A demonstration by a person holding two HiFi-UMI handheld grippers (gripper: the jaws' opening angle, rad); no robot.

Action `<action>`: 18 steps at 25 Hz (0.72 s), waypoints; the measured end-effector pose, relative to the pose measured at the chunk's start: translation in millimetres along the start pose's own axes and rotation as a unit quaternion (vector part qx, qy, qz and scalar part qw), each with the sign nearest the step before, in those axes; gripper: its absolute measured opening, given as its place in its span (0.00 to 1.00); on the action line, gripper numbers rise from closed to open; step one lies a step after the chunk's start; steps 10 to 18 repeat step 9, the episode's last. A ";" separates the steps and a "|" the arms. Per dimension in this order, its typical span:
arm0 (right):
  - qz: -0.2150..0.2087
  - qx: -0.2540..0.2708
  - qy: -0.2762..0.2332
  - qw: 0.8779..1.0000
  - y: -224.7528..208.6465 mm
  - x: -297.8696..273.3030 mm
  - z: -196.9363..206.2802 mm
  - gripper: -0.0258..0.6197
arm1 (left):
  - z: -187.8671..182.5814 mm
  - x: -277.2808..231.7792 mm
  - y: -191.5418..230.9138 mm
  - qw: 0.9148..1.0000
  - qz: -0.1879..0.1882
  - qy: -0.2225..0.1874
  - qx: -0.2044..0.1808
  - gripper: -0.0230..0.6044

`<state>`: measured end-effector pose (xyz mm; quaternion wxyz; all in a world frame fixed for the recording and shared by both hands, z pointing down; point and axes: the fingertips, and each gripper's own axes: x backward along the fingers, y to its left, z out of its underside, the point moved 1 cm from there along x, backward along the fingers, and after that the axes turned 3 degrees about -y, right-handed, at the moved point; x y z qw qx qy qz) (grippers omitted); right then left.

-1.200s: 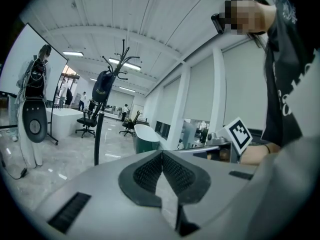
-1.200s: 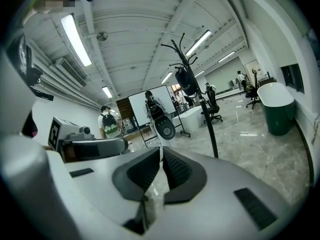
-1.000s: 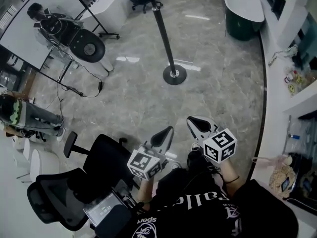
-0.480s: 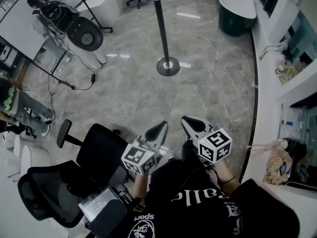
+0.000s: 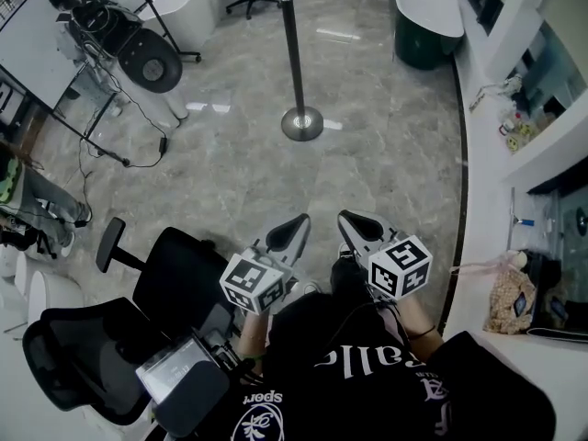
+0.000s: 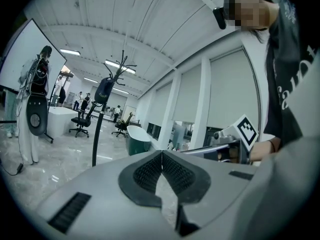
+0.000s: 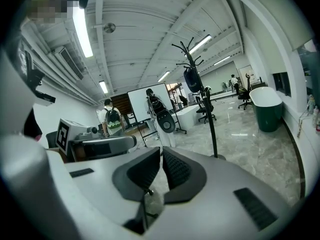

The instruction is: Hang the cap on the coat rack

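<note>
Cap [image 7: 192,80] apparently hangs, indistinct, on coat rack [image 7: 212,120].

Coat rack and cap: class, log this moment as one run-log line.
cap: hanging on coat rack | left tongs: shut, empty | right tongs: shut, empty

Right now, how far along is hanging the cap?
Done, it seems: a dark cap hangs from an upper hook of the rack, though it is small in view. In hand: nothing. The left gripper and right gripper are shut and empty, close to the person and well away from the rack. Left: nothing I can see.
</note>
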<state>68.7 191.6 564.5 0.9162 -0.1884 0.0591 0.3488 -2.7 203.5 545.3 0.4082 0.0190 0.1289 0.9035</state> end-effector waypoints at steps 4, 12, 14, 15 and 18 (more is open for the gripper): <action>0.000 0.001 -0.002 1.000 3.2 -0.1 0.3 0.09 | -3.4 2.9 0.3 1.000 -0.001 0.001 -0.005 0.04; -0.003 0.009 -0.009 1.000 2.6 -5.8 -4.4 0.09 | -1.5 5.2 3.1 1.000 0.001 0.000 -0.011 0.04; -0.003 0.009 -0.009 1.000 2.6 -5.8 -4.4 0.09 | -1.5 5.2 3.1 1.000 0.001 0.000 -0.011 0.04; -0.003 0.009 -0.009 1.000 2.6 -5.8 -4.4 0.09 | -1.5 5.2 3.1 1.000 0.001 0.000 -0.011 0.04; -0.003 0.009 -0.009 1.000 2.6 -5.8 -4.4 0.09 | -1.5 5.2 3.1 1.000 0.001 0.000 -0.011 0.04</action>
